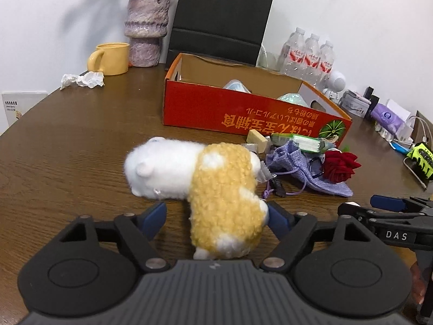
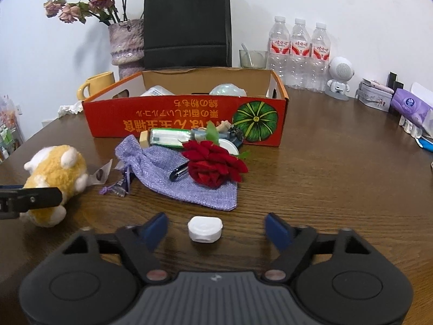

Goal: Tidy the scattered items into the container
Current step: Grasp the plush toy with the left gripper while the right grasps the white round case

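Observation:
A white and yellow plush toy (image 1: 205, 181) lies on the brown table (image 1: 81, 140); its rear sits between the open fingers of my left gripper (image 1: 216, 218), and the right finger touches it. The toy also shows in the right wrist view (image 2: 54, 178). My right gripper (image 2: 216, 230) is open around a small white case (image 2: 205, 228), not touching it. Behind lie a purple pouch (image 2: 189, 181), a red fabric rose (image 2: 213, 166), a pen (image 2: 178, 172) and a green packet (image 2: 167, 136). The orange cardboard box (image 2: 184, 119) holds a few items.
A yellow mug (image 1: 111, 58), a vase (image 1: 144, 27), a black paper bag (image 1: 219, 19) and three water bottles (image 2: 299, 51) stand at the back. Crumpled paper (image 1: 81, 80) lies far left. A white speaker figure (image 2: 339, 78), tins and tissue packs (image 2: 411, 108) crowd the right edge.

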The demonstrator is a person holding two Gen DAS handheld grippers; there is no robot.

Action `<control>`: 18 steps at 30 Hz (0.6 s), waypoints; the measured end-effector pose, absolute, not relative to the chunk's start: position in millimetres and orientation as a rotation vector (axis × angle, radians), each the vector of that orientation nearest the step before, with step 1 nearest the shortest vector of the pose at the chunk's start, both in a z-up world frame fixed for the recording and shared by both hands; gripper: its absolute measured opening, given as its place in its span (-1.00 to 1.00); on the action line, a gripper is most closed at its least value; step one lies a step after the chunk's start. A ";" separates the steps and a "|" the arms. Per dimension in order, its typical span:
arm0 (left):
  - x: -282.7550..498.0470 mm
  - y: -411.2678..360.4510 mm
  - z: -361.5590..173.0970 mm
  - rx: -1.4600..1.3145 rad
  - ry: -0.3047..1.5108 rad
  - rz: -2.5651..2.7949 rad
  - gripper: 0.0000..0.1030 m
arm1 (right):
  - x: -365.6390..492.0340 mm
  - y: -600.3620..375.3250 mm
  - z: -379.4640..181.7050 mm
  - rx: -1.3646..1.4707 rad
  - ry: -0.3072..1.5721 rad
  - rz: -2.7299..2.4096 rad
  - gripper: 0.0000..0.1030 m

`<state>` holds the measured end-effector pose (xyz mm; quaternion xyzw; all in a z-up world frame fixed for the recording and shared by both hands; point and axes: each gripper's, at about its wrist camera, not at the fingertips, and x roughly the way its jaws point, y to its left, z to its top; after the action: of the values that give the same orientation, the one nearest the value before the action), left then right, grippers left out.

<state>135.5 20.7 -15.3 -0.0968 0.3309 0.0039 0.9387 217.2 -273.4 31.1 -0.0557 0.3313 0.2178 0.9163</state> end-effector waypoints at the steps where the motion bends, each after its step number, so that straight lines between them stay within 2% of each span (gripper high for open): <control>1: 137.2 19.3 -16.4 -0.196 0.681 0.007 0.46 | 218.2 -273.0 30.1 -0.110 0.689 0.453 0.23; 3: 141.5 17.8 -19.8 -0.195 0.696 0.003 0.31 | 218.4 -272.5 29.7 -0.110 0.688 0.454 0.14; 4: 142.7 17.3 -21.3 -0.195 0.699 -0.001 0.14 | 218.0 -272.2 29.8 -0.114 0.688 0.456 0.01; 5: 142.7 16.3 -21.8 -0.183 0.690 0.003 0.06 | 217.4 -272.2 29.9 -0.119 0.684 0.460 -0.19; 7: 141.9 16.6 -22.1 -0.181 0.678 -0.005 0.01 | 214.2 -272.3 30.6 -0.121 0.678 0.479 -0.50; 18: 129.1 15.9 -14.8 -0.163 0.614 -0.026 -0.03 | 201.2 -275.1 37.8 -0.101 0.626 0.506 -0.50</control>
<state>129.1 15.9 -14.8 -0.0802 0.3017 -0.0129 0.9499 201.2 -275.1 37.8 -0.0490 0.3045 0.2460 0.9189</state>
